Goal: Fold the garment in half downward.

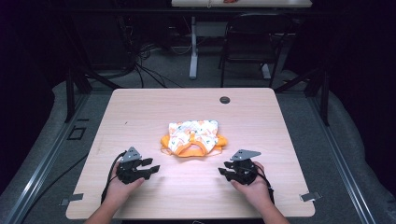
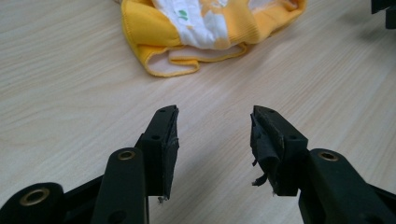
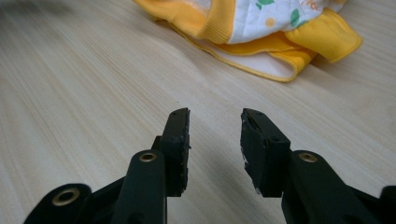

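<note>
A small folded garment [image 1: 194,137], white with orange and green prints and yellow-orange trim, lies in the middle of the light wooden table [image 1: 140,107]. My left gripper [image 1: 153,166] rests low at the front left, short of the garment, its jaws open and empty. In the left gripper view the garment [image 2: 205,32] lies ahead of the left gripper [image 2: 215,116]. My right gripper [image 1: 223,169] sits at the front right, also open and empty. The right gripper view shows the garment [image 3: 261,32] beyond the right gripper [image 3: 215,119], up and to the right.
A round dark grommet [image 1: 225,100] is set in the table near its far edge. Beyond the table stand a black chair [image 1: 254,42] and a white desk leg [image 1: 193,46], with cables on the floor. Bare tabletop surrounds the garment.
</note>
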Motion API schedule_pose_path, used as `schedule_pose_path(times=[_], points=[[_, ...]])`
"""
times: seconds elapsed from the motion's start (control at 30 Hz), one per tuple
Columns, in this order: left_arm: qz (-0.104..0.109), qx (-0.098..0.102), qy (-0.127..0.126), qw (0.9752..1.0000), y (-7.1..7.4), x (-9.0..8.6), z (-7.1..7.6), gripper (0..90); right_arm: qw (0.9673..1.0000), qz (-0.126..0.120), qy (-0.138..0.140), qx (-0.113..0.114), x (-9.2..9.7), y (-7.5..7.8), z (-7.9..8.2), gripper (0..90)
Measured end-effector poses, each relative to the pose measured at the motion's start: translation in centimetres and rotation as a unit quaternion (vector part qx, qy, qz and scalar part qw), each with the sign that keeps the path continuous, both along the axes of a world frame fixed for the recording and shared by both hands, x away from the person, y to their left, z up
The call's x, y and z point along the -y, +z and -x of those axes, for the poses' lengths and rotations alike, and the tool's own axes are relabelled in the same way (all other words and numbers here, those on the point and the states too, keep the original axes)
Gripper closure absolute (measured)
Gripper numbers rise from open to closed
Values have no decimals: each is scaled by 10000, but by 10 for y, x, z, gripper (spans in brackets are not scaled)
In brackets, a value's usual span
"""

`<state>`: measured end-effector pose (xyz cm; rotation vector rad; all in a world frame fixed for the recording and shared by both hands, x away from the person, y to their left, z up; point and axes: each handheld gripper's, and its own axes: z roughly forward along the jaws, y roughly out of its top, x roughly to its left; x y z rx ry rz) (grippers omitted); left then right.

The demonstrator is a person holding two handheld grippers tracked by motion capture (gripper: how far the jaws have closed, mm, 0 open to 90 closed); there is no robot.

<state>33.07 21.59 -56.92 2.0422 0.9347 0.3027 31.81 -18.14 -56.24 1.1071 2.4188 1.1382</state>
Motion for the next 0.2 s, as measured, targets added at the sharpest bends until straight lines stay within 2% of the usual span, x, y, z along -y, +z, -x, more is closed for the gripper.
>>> schedule_pose_path(times=[0.03, 0.2], points=[[-28, -5, 29, 10000, -1, 0, 0, 513, 10000, 29, -11, -36, 0, -1, -1, 614], [110, -50, 82, 9999, -1, -1, -1, 513, 9999, 57, -96, 45, 0, -4, -1, 596]])
